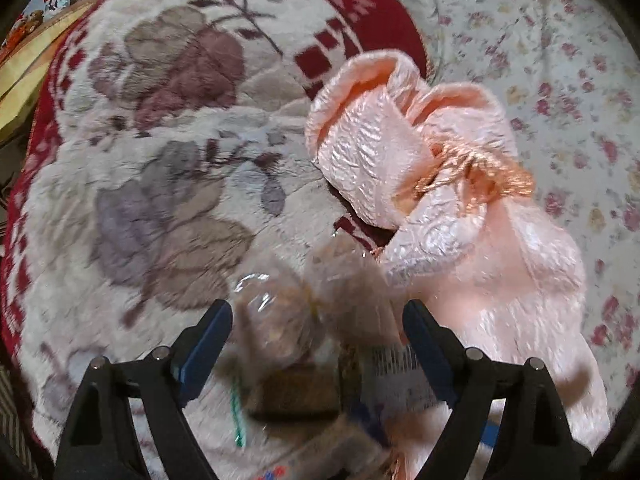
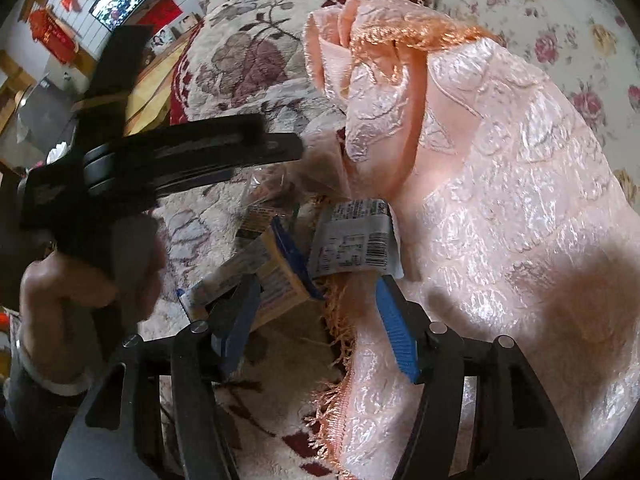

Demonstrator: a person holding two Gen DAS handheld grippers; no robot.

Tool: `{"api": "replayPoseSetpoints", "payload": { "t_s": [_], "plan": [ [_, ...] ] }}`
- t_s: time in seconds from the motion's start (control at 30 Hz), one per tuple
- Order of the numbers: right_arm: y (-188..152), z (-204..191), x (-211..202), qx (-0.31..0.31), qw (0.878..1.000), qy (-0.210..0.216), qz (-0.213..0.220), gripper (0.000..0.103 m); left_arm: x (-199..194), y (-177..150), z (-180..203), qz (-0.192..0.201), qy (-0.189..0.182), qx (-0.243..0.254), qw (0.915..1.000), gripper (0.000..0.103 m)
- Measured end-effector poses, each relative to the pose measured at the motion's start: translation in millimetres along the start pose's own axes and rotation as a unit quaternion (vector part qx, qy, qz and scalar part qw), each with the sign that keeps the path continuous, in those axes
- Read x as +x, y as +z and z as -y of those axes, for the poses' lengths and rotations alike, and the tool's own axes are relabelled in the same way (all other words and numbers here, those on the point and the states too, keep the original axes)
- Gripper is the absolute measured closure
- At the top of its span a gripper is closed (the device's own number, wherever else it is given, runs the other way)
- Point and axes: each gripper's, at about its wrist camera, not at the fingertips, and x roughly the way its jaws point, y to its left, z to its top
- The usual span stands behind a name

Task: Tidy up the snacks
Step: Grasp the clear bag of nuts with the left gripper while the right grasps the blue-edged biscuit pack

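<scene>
Left claw (image 1: 318, 344) astride clear snack bag (image 1: 280, 320).

The left wrist camera is looking steeply down from close above the blanket (image 1: 160, 152), with the pink cloth (image 1: 460, 240) lying to the right of its center and snack packets (image 1: 304, 344) blurring just below it. The right wrist camera is sitting nearer the pink cloth (image 2: 500, 200), facing across it from its fringed edge, toward a wall behind the blanket (image 2: 248, 60). Both views are sharing the pink cloth, the snack packets (image 2: 352, 240) beside it and the blanket. The right view is also catching the left gripper (image 2: 280, 148) left of the cloth.
</scene>
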Motion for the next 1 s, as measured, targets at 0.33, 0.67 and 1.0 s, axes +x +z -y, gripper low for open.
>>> {"api": "replayPoseSetpoints", "payload": {
  "t_s": [0.33, 0.67, 1.0],
  "plan": [
    [-1.0, 1.7, 2.0, 0.009, 1.000, 0.011, -0.002, 0.043, 27.2, 4.0, -3.8, -0.023, 0.023, 0.012, 0.9994, 0.031],
    [5.6, 13.3, 5.9, 0.019, 1.000, -0.004, 0.011, 0.043, -13.8, -11.1, -51.0, 0.018, 0.026, -0.010, 0.9994, 0.057],
    [11.2, -1.3, 8.0, -0.014, 1.000, 0.016, 0.009, 0.042, -71.1, -55.0, -97.1, 0.061, 0.022, -0.048, 0.9968, 0.057]
  ]
}}
